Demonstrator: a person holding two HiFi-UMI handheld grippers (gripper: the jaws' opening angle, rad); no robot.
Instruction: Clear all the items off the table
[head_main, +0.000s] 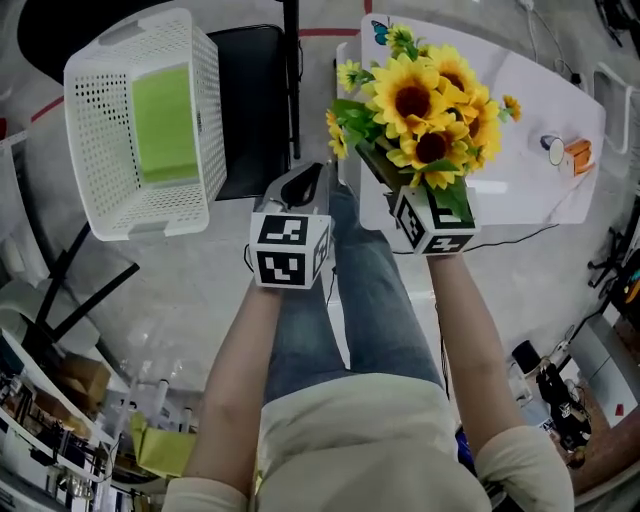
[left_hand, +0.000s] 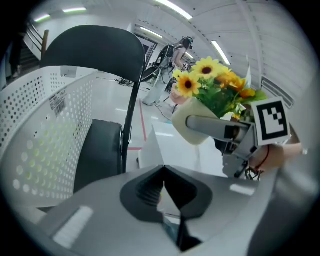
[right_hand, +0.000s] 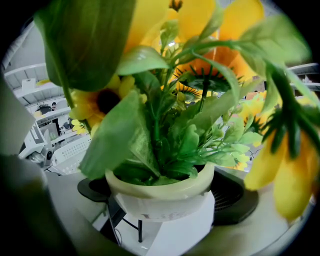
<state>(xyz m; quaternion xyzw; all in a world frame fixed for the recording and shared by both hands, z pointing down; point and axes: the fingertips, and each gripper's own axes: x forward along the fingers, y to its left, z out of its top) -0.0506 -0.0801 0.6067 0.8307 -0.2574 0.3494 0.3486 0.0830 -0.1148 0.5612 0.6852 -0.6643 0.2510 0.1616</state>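
Sunflowers (head_main: 430, 110) stand in a cream pot (right_hand: 165, 207), and that pot sits squarely between the jaws of the right gripper (right_hand: 162, 192). The right gripper view shows one dark pad pressed against each side of the pot just under its rim, so the jaws are clamped on it. The leaves and yellow heads rise straight up in front of the camera. Below the pot, that view shows a white corner of the table (head_main: 540, 95) and floor beyond it.

In the head view the bunch hangs over the table's near left corner, with the right forearm reaching in from below. From the left gripper view the pot looks to be carried clear of the tabletop rather than standing on it.

The left gripper (left_hand: 163, 187) has its jaws pressed together with nothing between them. It is in the air off the table's left edge, just beside the right gripper and level with it.

Farther left, a white perforated basket (head_main: 205, 120) rests on a black chair (head_main: 255, 100) and has a green sheet (head_main: 165, 125) lying inside.

Near the table's right edge lie a small orange thing (head_main: 578, 157) and a round pale thing (head_main: 553, 146), touching or nearly so, too small to identify.
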